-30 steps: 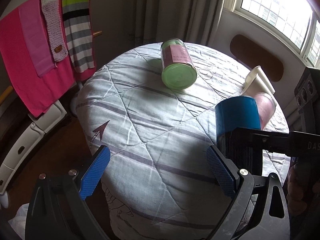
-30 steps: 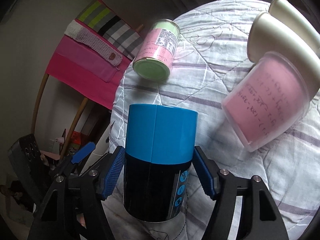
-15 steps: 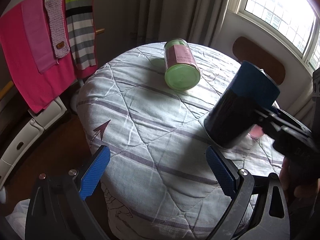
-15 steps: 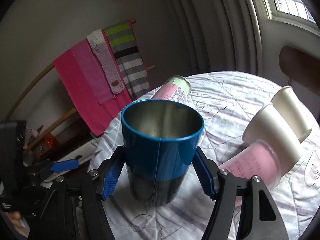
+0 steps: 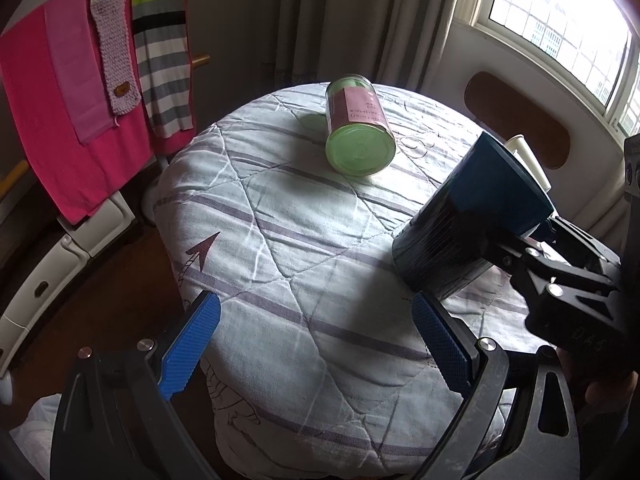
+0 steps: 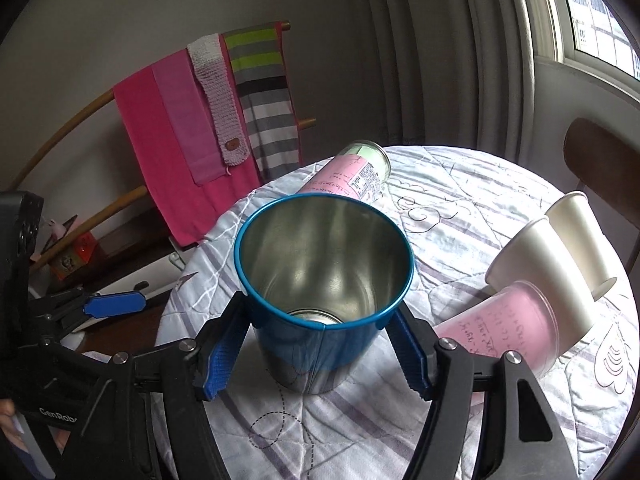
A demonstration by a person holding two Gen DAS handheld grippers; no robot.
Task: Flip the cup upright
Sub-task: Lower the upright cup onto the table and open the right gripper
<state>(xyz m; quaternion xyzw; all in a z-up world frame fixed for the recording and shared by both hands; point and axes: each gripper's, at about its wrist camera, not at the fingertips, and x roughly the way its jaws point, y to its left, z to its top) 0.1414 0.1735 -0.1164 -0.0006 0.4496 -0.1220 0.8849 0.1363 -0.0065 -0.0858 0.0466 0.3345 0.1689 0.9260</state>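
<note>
My right gripper [image 6: 316,346] is shut on a blue metal cup [image 6: 324,280] with a shiny steel inside. The cup's mouth faces up and towards the camera; it is tilted, its base close to the quilted table top. In the left wrist view the cup [image 5: 472,224] leans at the right, held by the right gripper [image 5: 520,240] by its blue upper part. My left gripper [image 5: 316,344] is open and empty over the table's near edge, left of the cup.
A round table [image 5: 288,216] wears a striped quilted cover. A green and pink jar [image 5: 358,132] lies on its side at the back. A pink plastic cup [image 6: 504,328] and two white cups [image 6: 552,256] lie at the right. Towels [image 5: 80,96] hang on a rack at the left.
My right gripper has turned the blue cup from mouth-down to mouth-up and brought its base down towards the table. The left gripper has stayed open and nearly still.
</note>
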